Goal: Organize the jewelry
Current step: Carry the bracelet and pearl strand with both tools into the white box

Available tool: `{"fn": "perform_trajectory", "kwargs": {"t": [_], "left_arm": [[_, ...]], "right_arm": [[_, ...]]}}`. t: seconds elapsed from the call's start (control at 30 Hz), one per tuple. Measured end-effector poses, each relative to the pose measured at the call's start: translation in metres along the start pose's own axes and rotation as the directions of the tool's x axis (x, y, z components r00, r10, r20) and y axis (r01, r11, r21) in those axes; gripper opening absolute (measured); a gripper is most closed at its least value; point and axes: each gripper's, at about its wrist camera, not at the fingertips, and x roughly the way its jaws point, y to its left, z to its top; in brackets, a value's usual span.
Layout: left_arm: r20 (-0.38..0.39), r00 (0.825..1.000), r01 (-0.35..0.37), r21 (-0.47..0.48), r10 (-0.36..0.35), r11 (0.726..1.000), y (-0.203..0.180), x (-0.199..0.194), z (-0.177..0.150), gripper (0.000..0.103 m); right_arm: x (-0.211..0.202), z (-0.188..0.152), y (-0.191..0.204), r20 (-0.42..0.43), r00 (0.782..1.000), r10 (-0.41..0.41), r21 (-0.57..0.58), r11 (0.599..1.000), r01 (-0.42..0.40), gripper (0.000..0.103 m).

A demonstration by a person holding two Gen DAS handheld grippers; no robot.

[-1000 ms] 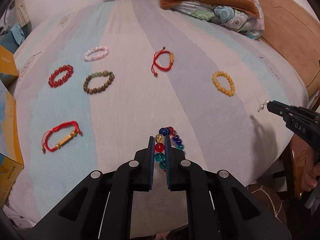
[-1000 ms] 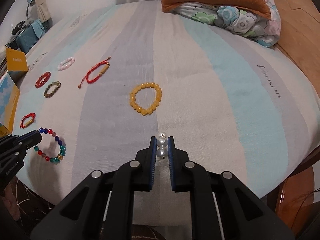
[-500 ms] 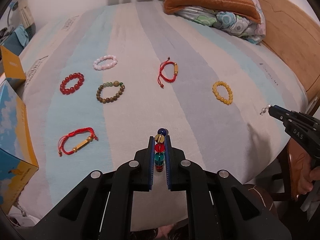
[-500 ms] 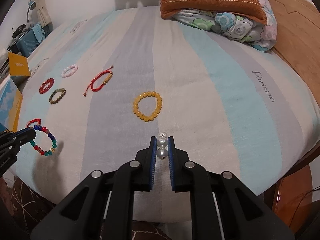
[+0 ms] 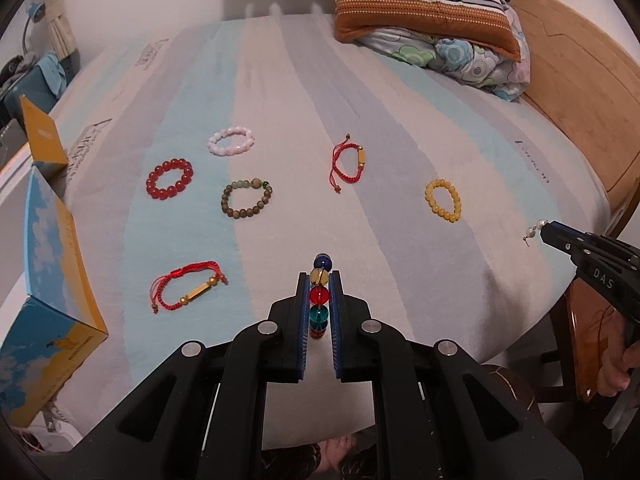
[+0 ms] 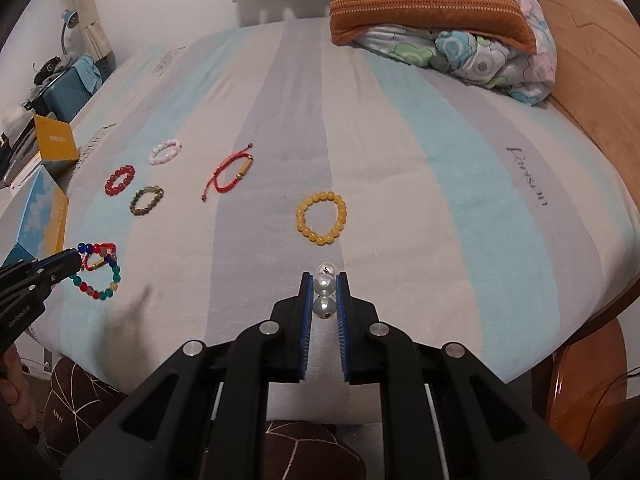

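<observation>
My left gripper [image 5: 320, 280] is shut on a multicoloured bead bracelet [image 5: 319, 295], held edge-on above the striped bed sheet [image 5: 280, 80]. From the right wrist view that bracelet [image 6: 98, 272] hangs as a ring off the left gripper [image 6: 74, 258]. My right gripper [image 6: 325, 280] is shut on a pearl piece [image 6: 325, 294]; the left wrist view shows it [image 5: 532, 233] at the right gripper's tip [image 5: 545, 229]. On the sheet lie a yellow bead bracelet [image 5: 443, 200], two red cord bracelets [image 5: 347, 162] [image 5: 186, 291], a brown-green one [image 5: 247, 198], a red bead one [image 5: 169, 179] and a pink one [image 5: 231, 141].
A blue-and-yellow box [image 5: 48, 304] and a yellow box [image 5: 40, 138] stand at the bed's left edge. Pillows and a floral quilt [image 5: 440, 24] lie at the head. A wooden bed frame [image 5: 580, 112] runs along the right; a person's hand [image 5: 620, 364] grips the right tool.
Both grippers have risen from the sheet with their pieces. The multicoloured bracelet, earlier lying partly on the bed, now hangs free; the bed looks farther away.
</observation>
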Motion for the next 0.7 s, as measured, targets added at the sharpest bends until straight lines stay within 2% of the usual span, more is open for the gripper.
{"fn": "perform_trajectory", "kwargs": {"t": [0.37, 0.7], "left_arm": [[0.024, 0.999, -0.026, -0.015, 0.026, 1.000, 0.016, -0.018, 0.003, 0.008], [0.048, 0.997, -0.059, -0.049, 0.062, 0.997, 0.048, -0.040, 0.010, 0.008]], "right_arm": [[-0.008, 0.009, 0.023, 0.018, 1.000, 0.002, -0.005, 1.000, -0.002, 0.011], [-0.008, 0.022, 0.056, 0.002, 0.999, 0.048, -0.037, 0.998, -0.048, 0.011]]}}
